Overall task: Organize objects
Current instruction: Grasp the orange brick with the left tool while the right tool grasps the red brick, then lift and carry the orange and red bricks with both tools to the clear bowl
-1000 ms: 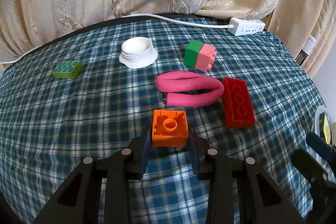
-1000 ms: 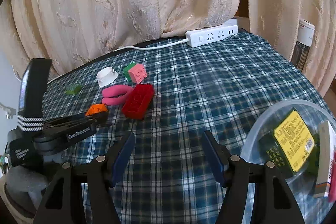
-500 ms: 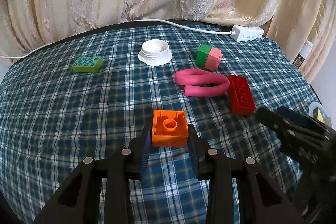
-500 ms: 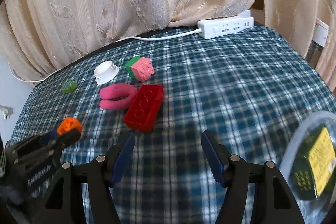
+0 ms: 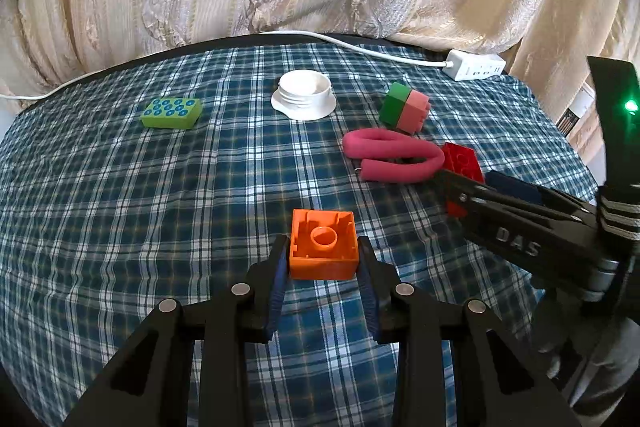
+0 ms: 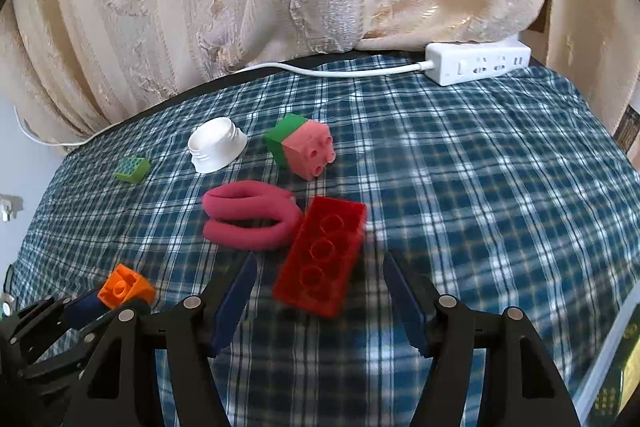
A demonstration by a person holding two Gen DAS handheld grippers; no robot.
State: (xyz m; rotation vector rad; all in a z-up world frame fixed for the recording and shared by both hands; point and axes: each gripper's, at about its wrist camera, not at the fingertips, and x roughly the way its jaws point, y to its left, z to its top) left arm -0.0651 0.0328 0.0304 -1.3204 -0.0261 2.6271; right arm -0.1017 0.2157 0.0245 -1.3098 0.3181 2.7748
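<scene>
My left gripper [image 5: 323, 253] is shut on an orange square brick [image 5: 323, 249], hollow side up, above the plaid cloth; the same brick [image 6: 122, 285] shows low at left in the right wrist view. My right gripper [image 6: 318, 275] stands open just short of a red long brick [image 6: 320, 255], whose near end lies between the fingertips without touching them. A bent pink foam tube [image 6: 248, 217] lies against the red brick's left side. Behind them rest a green-and-pink block [image 6: 304, 147], a white lid [image 6: 216, 145] and a green dotted brick [image 5: 171, 112].
A blue plaid cloth [image 5: 120, 211] covers the round table. A white power strip [image 6: 478, 61] with its cable lies at the far edge under cream curtains. A clear container's rim [image 6: 616, 331] with yellow-labelled items shows at the lower right.
The right gripper has moved left toward the red brick, which now lies close before its open fingers; the container slid to the frame edge. The left gripper still holds the orange brick, pulled back a little.
</scene>
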